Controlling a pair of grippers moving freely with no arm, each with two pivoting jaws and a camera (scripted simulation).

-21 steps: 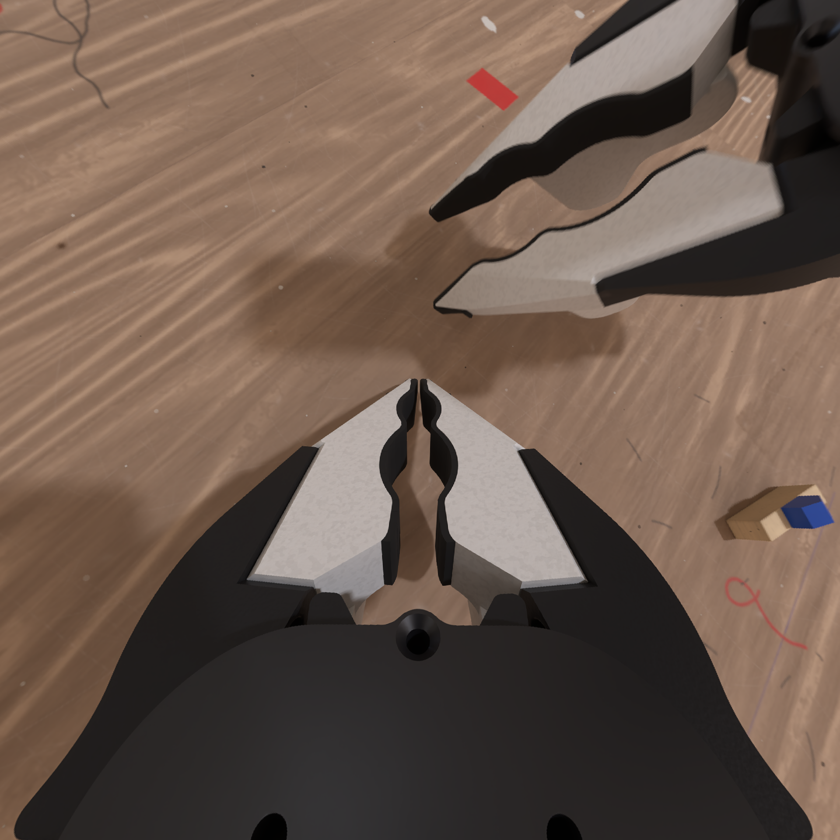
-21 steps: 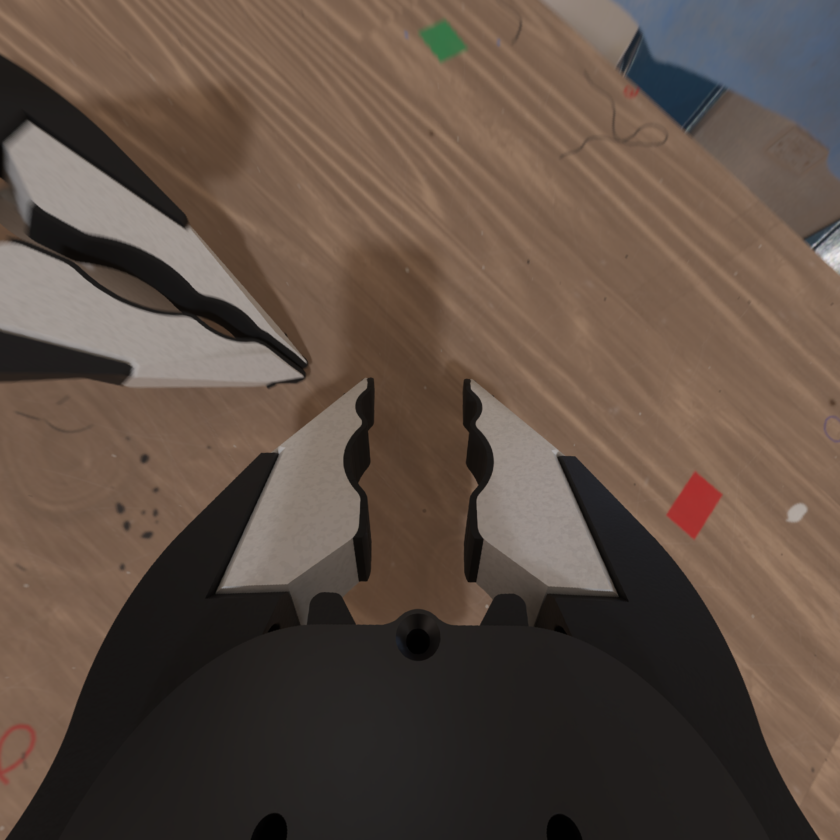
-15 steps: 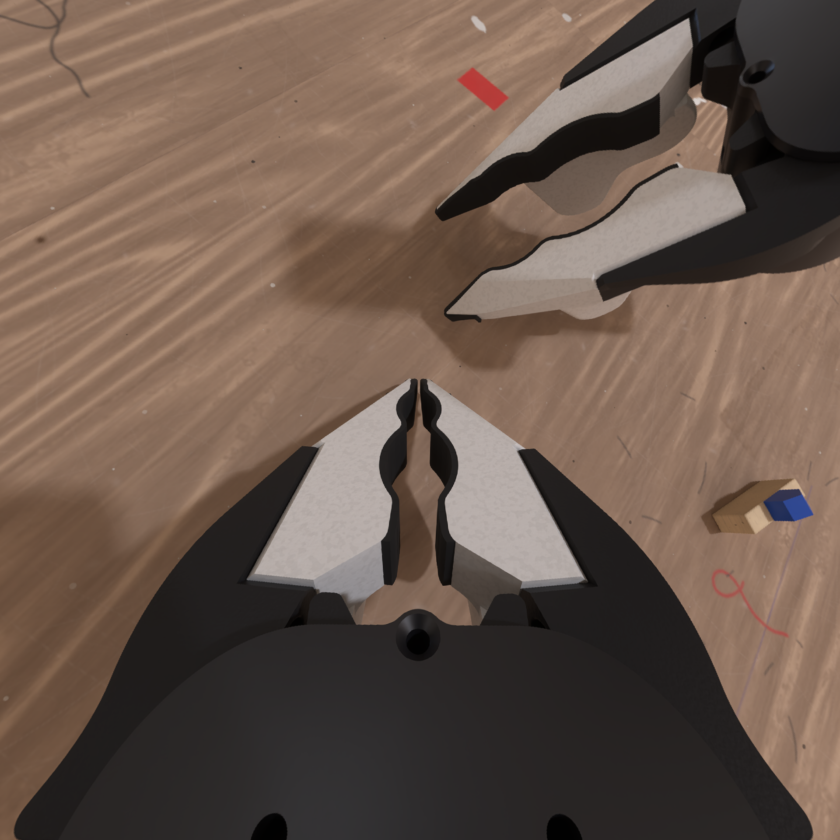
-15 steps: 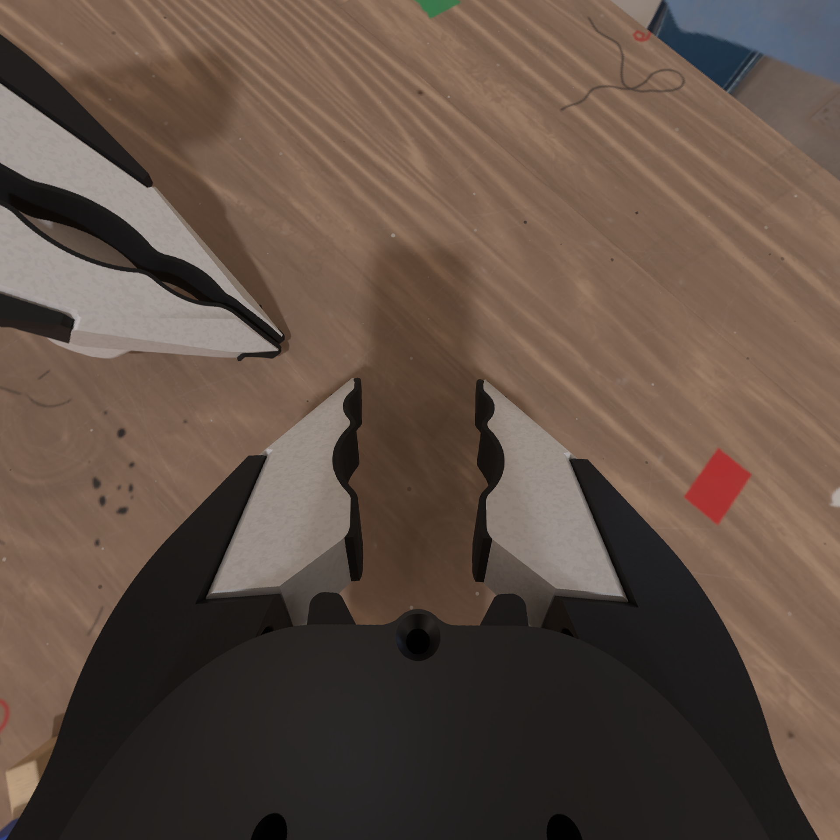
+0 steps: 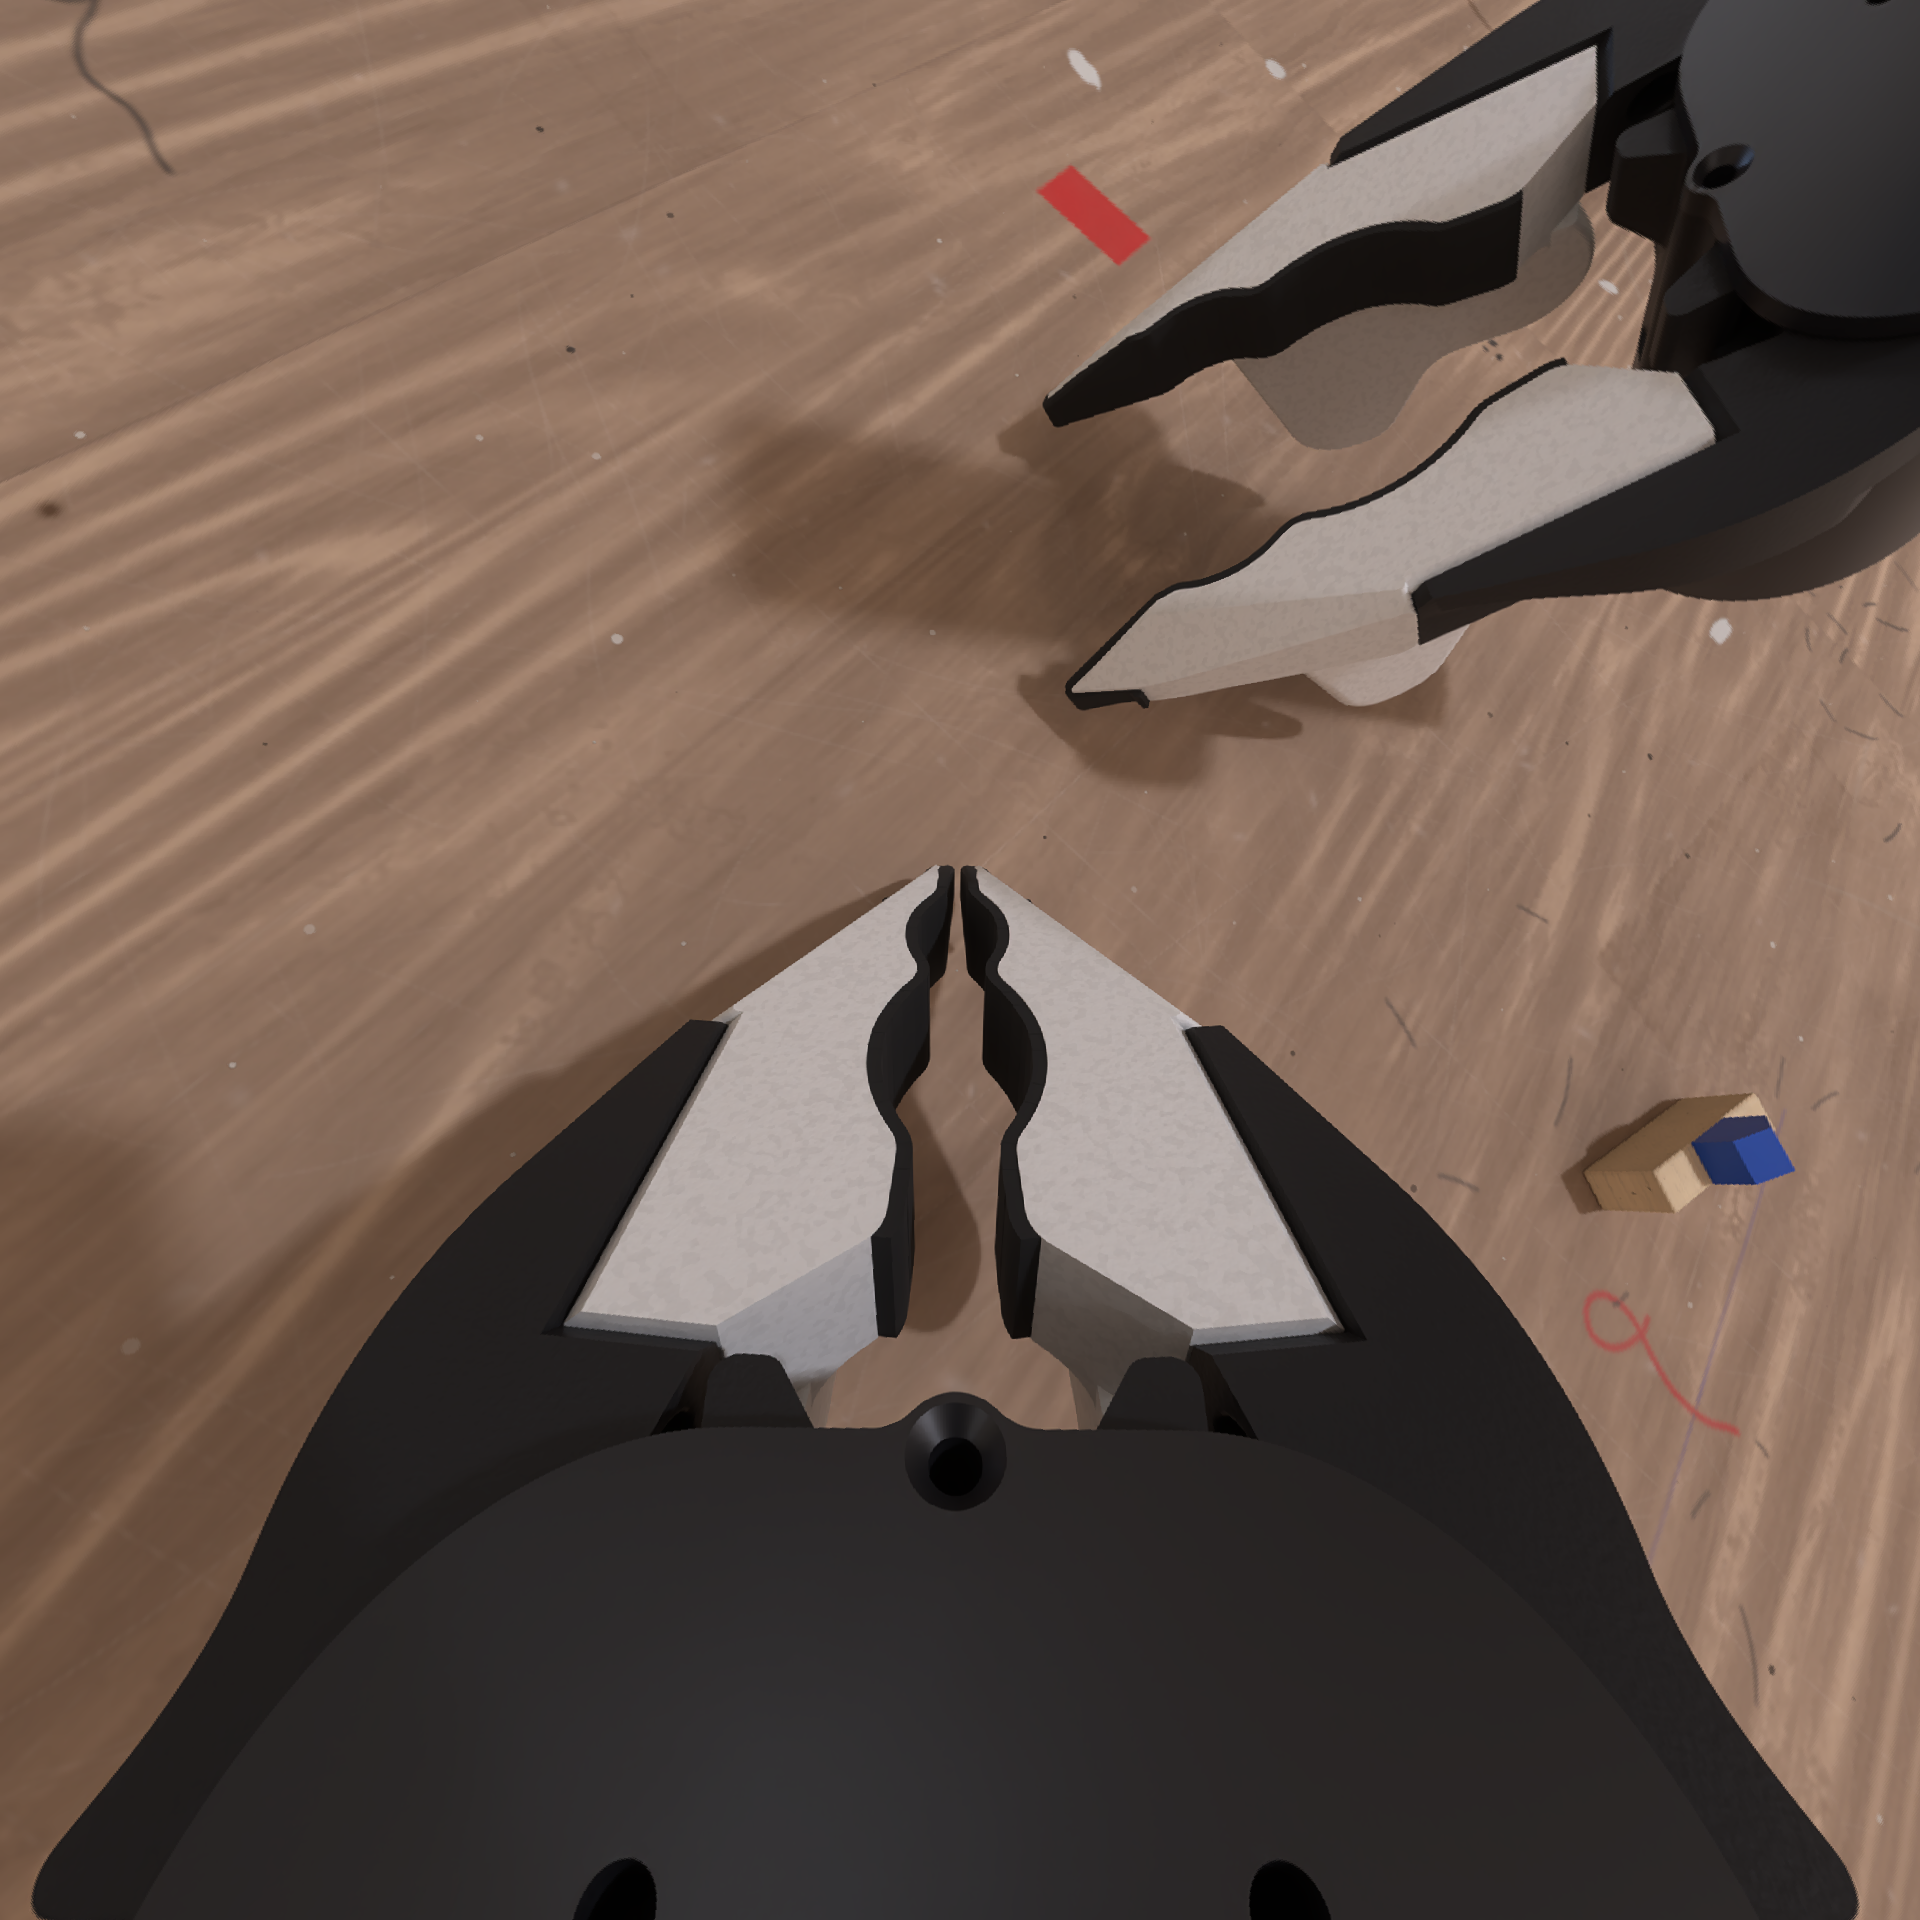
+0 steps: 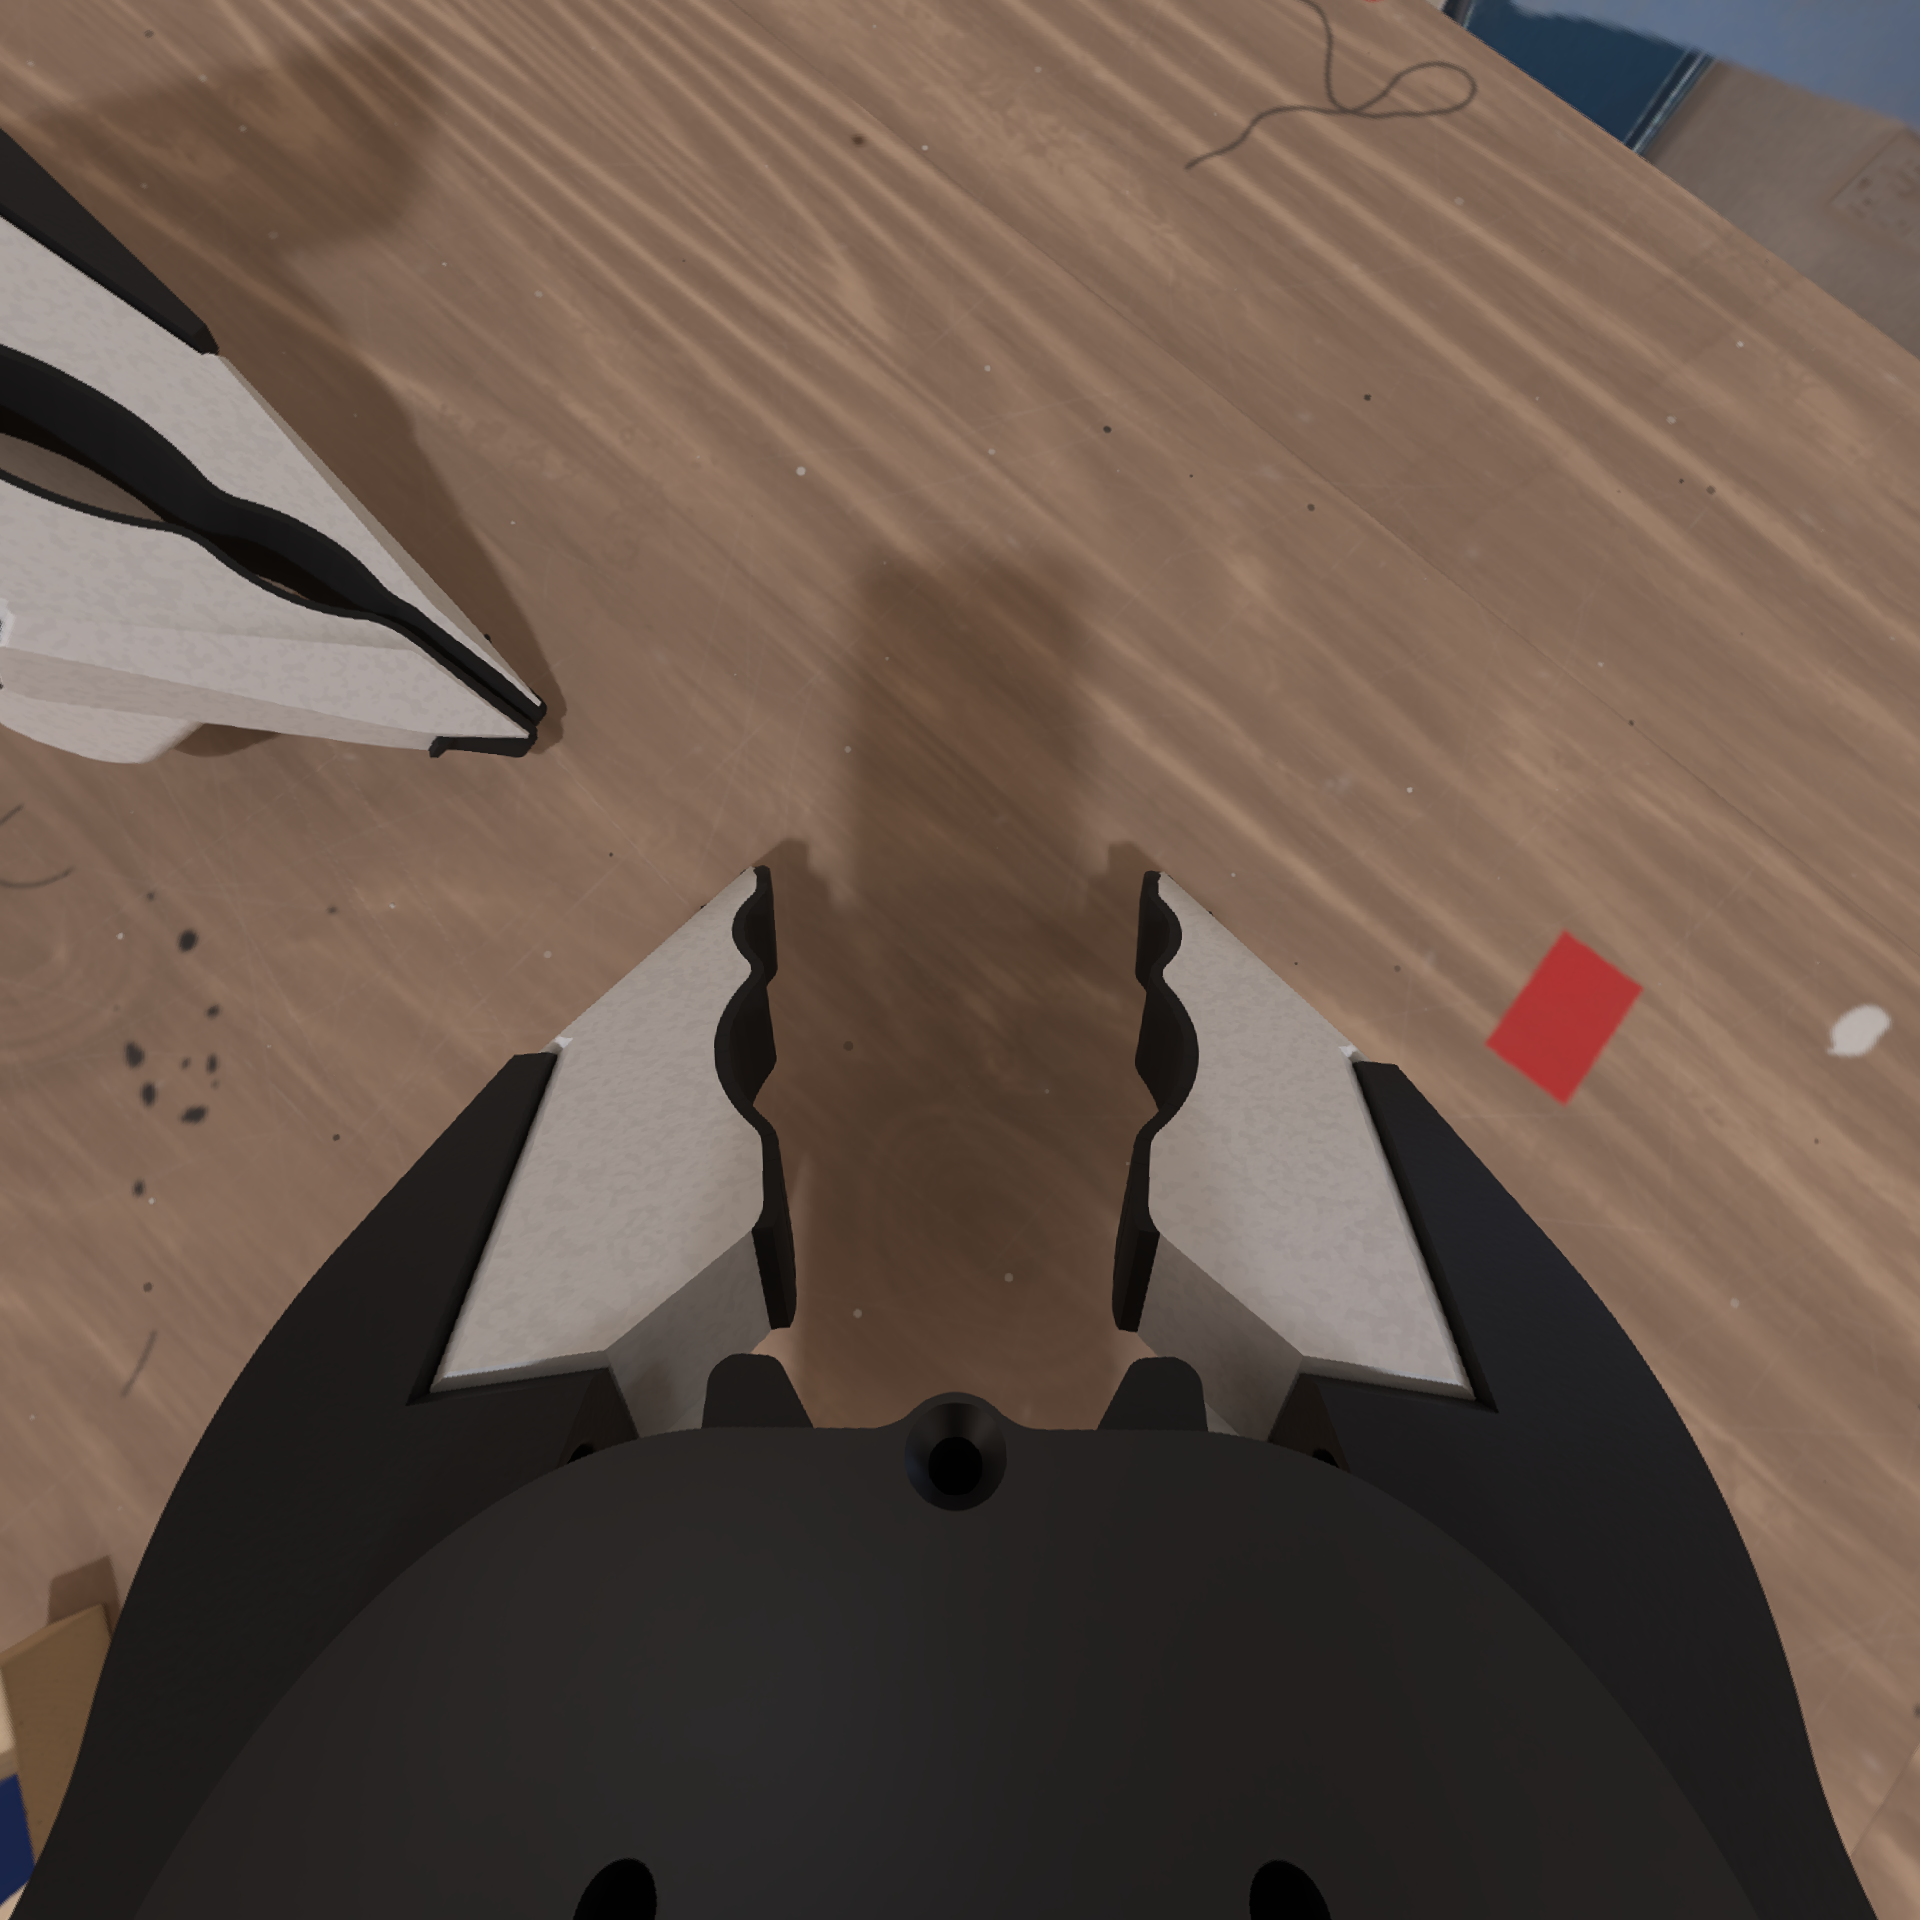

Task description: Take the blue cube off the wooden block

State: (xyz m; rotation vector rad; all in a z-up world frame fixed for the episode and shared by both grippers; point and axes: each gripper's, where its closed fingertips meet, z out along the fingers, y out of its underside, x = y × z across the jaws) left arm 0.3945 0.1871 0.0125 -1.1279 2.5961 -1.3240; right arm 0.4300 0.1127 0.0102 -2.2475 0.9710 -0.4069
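A small blue cube (image 5: 1745, 1153) sits at the right end of a light wooden block (image 5: 1647, 1169) on the wooden table, low at the right of the left wrist view. My left gripper (image 5: 956, 873) is shut and empty, well to the left of the block. My right gripper (image 5: 1062, 551) is open and empty, farther off than the block. In the right wrist view my right gripper (image 6: 956, 875) is open over bare table. The left gripper (image 6: 525, 722) shows shut at the left. The block (image 6: 52, 1683) and a sliver of the cube (image 6: 10, 1829) show at the bottom left corner.
A red patch (image 5: 1091, 213) and white flecks (image 5: 1084, 68) lie flat on the table (image 5: 416, 623). A red thread squiggle (image 5: 1642, 1351) lies near the block. A dark thread (image 6: 1340, 94) lies near the table's far edge (image 6: 1714, 187).
My right gripper has opened wider and drawn back, so the block now shows in its view's corner. The block looks smaller and more leftward in the left view. The left gripper stays shut.
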